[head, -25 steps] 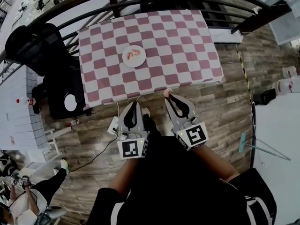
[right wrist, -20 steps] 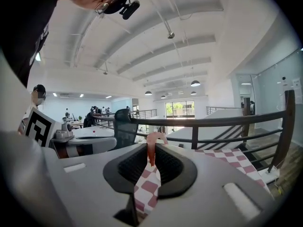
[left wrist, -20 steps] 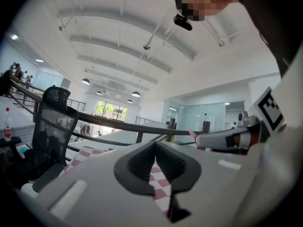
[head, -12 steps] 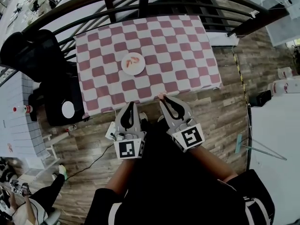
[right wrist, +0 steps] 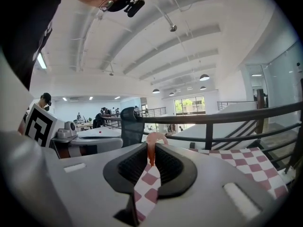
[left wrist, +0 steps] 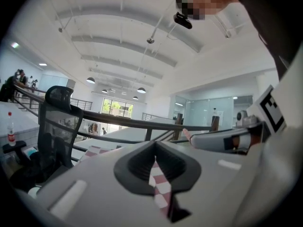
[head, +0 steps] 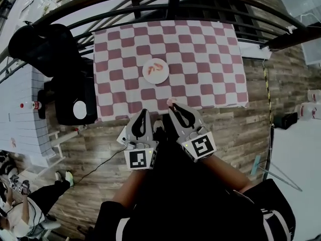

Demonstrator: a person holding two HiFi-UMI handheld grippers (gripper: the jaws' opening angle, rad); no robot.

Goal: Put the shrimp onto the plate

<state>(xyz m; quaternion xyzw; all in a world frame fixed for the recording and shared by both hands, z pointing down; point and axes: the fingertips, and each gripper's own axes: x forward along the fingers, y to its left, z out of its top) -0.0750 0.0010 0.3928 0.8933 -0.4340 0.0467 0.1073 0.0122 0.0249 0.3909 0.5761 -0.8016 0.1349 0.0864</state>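
bare checked cloth point(head: 210, 69) around plate point(head: 160, 79), railing point(head: 173, 1) behind, chair point(head: 45, 46) at left

The counter point(head: 210, 59) is rectangular and covered edge to edge by a cloth point(head: 125, 44) in red and white checks, which hangs a little over the near and right sides. Its far edge sits just beside a dark railing; its near edge meets the wood-plank floor point(head: 251, 129). One small round white plate point(head: 153, 77) lies on the cloth, close to the middle and slightly to the left. A corner of the same checked cloth shows low and to the right in the right gripper view.
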